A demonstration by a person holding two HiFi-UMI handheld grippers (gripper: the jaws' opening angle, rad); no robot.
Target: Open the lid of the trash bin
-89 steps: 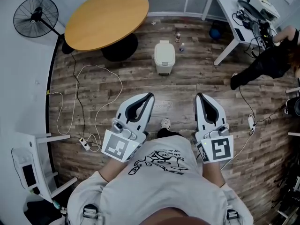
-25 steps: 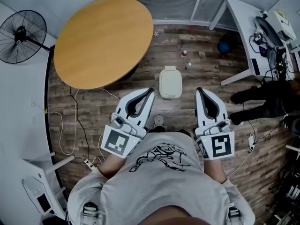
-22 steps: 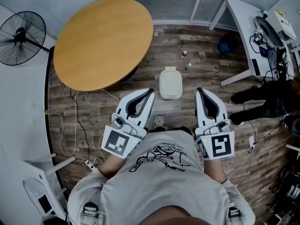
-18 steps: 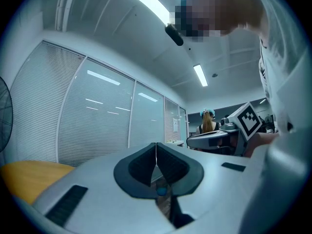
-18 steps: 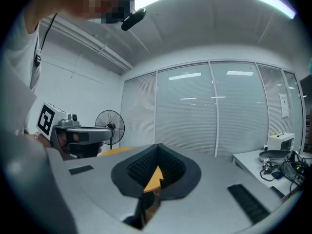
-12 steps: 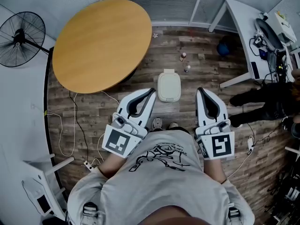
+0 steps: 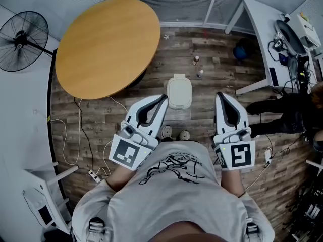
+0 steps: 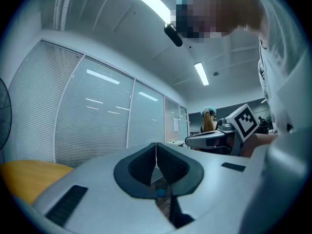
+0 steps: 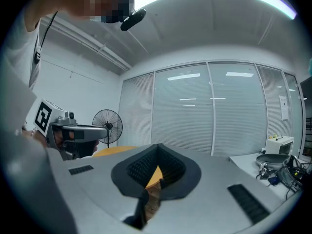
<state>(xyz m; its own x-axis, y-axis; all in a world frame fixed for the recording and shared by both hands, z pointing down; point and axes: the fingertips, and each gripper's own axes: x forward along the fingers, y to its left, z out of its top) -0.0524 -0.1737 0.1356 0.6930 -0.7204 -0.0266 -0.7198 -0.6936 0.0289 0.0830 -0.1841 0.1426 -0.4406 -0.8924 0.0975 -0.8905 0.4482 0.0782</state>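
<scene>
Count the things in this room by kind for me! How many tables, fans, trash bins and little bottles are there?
round wooden table: 1
white desk: 1
standing fan: 1
trash bin: 1
small bottles: 2
Total: 6

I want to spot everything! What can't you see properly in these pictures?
Trash bin: head view looks straight down, so its sides are hidden.
Gripper views: the left tongs and right tongs block the view down; no bin.
Small bottles beyond the bin: head view, too small to read.
</scene>
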